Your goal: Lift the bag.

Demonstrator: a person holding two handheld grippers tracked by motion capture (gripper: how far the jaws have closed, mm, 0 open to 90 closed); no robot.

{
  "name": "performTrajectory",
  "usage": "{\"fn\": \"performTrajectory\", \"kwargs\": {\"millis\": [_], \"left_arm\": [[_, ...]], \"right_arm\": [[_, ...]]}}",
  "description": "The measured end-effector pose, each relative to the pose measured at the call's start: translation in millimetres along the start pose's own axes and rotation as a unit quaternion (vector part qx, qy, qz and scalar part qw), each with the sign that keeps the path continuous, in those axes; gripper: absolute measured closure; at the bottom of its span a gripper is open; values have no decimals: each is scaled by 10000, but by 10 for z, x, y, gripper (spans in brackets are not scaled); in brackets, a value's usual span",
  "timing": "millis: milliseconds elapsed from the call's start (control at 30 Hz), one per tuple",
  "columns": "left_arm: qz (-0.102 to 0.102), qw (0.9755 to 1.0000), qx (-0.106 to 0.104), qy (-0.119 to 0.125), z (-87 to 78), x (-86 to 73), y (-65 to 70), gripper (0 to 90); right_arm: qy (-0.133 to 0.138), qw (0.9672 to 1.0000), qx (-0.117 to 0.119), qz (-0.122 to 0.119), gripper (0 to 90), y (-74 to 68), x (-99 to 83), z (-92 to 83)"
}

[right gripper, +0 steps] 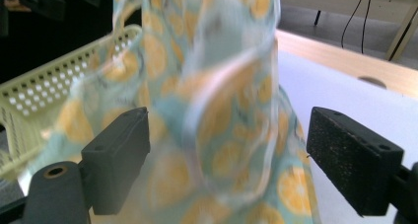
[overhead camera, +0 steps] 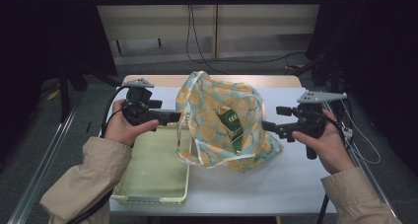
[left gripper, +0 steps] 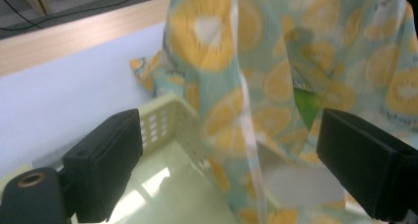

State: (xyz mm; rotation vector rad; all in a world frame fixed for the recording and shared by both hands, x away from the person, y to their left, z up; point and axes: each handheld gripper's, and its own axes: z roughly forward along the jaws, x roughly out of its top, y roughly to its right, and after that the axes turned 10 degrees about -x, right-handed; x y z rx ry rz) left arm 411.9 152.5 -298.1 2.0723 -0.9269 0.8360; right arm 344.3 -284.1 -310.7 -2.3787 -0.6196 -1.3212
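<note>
So the lemon-print bag [overhead camera: 224, 123] is sitting in the middle of the counter [overhead camera: 296, 184], slumped but mostly upright, its left side draped over the right wall of the pale yellow basket [overhead camera: 148, 194]. You can see a green carton [overhead camera: 232, 127] through the thin plastic — that's probably what keeps the bag from collapsing flat.

Left gripper [overhead camera: 178, 117] is just off the bag's left side, right gripper [overhead camera: 263, 126] just off its right, both pointed inward at it. Jaws on both are spread wide with nothing pinched. In the two gripper views the plastic hangs in the gap between the pads without either pad pressing on it — it's blurry in the right one, so hard to say more.

My guess: coming at it from both sides like that sets up grabbing the handles.
</note>
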Motion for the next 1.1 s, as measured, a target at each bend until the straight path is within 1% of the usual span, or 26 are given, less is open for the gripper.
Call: {"fn": "performTrajectory", "kwargs": {"millis": [67, 133, 167, 200, 267, 300, 333, 367, 400, 433, 467, 567, 633, 767, 800, 867, 900, 967, 1033, 1100], "left_arm": [[100, 9999, -55, -36, -12, -115, 1, 90], [261, 9996, -99, -65, -19, -230, 13, 81], [314, 9994, -113, -41, -25, -287, 18, 78], [338, 9994, -119, 0, -27, -344, 20, 73], [333, 9993, -140, -55, -32, -452, 14, 69], [328, 9993, -158, -55, -25, -510, 13, 66], [344, 9992, -159, -107, -23, -564, 14, 64], [368, 9992, -134, -100, -22, -619, 19, 64], [362, 9992, -157, -86, -17, -666, 24, 64], [354, 9991, -212, -101, -19, -708, 27, 64], [337, 9992, -207, -59, -14, -748, 34, 67], [334, 9992, -208, -74, -3, -827, 55, 67], [384, 9989, -226, -116, -5, -859, 75, 68], [407, 9990, -169, -101, -18, -933, 102, 70], [400, 9990, -171, -120, -19, -951, 103, 70], [381, 9991, -104, -144, -15, -984, 102, 72], [356, 9992, -110, -112, -14, -1003, 99, 72], [368, 9992, -40, -136, -15, -1020, 100, 73], [403, 9990, -15, -199, -26, -1026, 96, 75], [373, 9992, -41, -149, -38, -1050, 91, 76]], "right_arm": [[-48, 10000, -42, 26, 170, 16, -144, 2], [-90, 9999, -127, -36, 170, 11, -273, 13], [-112, 9998, -154, -65, 169, 4, -334, 20], [-119, 9998, -131, -79, 169, -2, -396, 29], [-155, 9998, -99, -53, 168, -19, -518, 51], [-185, 9997, -108, -67, 168, -27, -576, 60], [-228, 9996, -124, -92, 168, -38, -631, 69], [-255, 9995, -156, -137, 169, -47, -685, 75], [-264, 9994, -159, -135, 168, -51, -738, 80], [-264, 9996, -119, -54, 168, -54, -789, 84], [-262, 9996, -100, -20, 169, -54, -836, 88], [-320, 9994, -141, -32, 169, -58, -956, 101], [-342, 9993, -143, -69, 169, -75, -1021, 107], [-345, 9993, -130, -88, 165, -109, -1158, 100], [-332, 9994, -119, -69, 164, -115, -1191, 95], [-323, 9994, -108, -18, 164, -114, -1248, 86], [-342, 9993, -126, -26, 163, -110, -1268, 83], [-391, 9991, -181, -52, 158, -100, -1296, 77], [-340, 9993, -176, -1, 157, -98, -1312, 67], [-319, 9993, -207, -15, 152, -105, -1318, 68]]}}
